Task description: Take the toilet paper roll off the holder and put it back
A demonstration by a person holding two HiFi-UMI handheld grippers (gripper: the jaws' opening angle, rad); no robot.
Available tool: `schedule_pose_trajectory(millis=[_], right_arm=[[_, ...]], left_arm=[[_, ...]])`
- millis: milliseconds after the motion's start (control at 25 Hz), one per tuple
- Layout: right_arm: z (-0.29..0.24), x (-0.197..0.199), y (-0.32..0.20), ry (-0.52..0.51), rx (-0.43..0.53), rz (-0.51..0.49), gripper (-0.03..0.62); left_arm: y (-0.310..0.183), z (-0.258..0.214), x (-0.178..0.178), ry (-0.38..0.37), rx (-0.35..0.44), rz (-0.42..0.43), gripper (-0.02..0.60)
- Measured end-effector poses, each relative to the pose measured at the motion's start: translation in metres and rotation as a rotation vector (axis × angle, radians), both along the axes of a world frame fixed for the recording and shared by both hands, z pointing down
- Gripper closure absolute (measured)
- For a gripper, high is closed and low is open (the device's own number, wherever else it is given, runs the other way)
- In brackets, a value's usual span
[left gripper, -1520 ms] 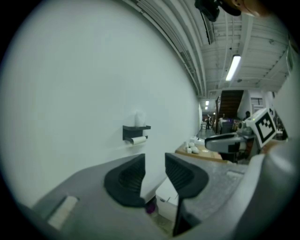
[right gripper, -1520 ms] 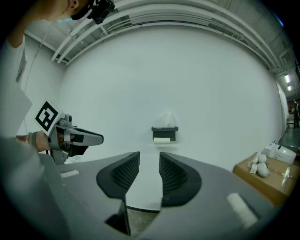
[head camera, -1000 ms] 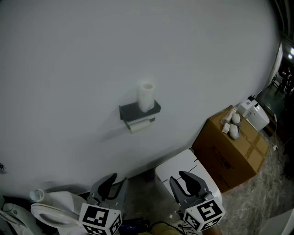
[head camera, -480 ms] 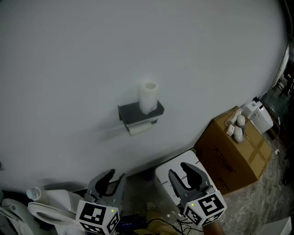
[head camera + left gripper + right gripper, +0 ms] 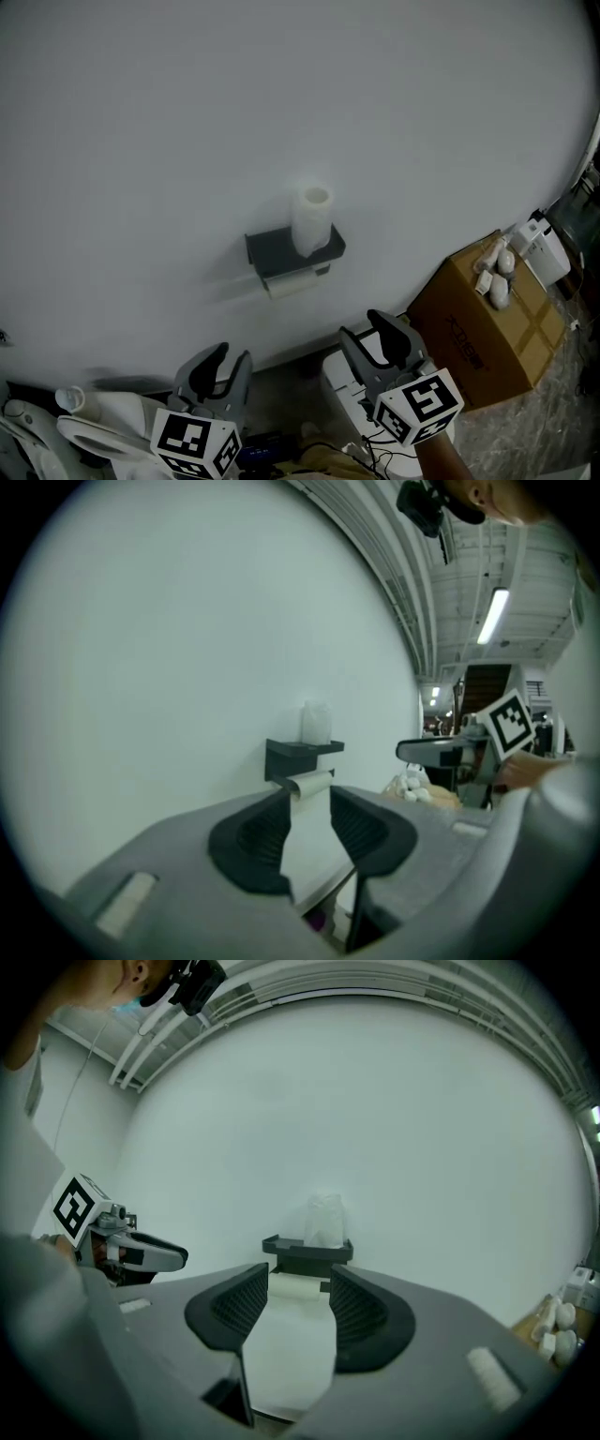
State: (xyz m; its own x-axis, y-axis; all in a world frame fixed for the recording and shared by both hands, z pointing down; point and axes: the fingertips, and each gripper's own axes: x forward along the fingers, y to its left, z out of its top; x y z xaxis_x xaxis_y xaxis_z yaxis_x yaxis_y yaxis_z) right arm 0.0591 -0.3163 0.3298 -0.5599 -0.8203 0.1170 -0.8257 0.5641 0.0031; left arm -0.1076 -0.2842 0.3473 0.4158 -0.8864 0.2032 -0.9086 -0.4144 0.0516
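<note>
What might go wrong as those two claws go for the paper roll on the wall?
Reaching for the hung roll, the right gripper, jaws opening and empty, may knock off the spare roll standing on the holder shelf just above it. The hung roll's thin paper may also tear if pinched.

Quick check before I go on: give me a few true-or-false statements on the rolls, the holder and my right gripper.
An upright roll stands on top of the holder. True.
A second roll hangs under its shelf. True.
The right gripper grips a roll. False: its opening jaws have nothing between them, and it is apart from the holder.
The cardboard box is left of the holder. False: it is to the right in the head view.
</note>
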Motion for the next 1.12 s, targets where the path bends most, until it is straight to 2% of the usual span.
schedule_pose_trajectory(millis=[480,680,840,1120], right_arm=[[-0.015,-0.017,-0.078,0.023,0.034,-0.093,0.391],[-0.028,-0.022,-0.104,0.021,0.041,-0.146,0.386],[-0.041,-0.021,-0.127,0.019,0.072,-0.152,0.387],[-0.051,-0.029,-0.156,0.002,0.05,-0.199,0.355]], left_arm=[[-0.029,0.002,-0.011,0.002,-0.002,-0.11,0.457],[-0.039,0.0,-0.015,0.027,0.006,-0.163,0.457],[-0.045,0.0,-0.018,0.033,0.007,-0.188,0.457],[-0.051,-0.001,-0.023,0.025,0.008,-0.23,0.457]])
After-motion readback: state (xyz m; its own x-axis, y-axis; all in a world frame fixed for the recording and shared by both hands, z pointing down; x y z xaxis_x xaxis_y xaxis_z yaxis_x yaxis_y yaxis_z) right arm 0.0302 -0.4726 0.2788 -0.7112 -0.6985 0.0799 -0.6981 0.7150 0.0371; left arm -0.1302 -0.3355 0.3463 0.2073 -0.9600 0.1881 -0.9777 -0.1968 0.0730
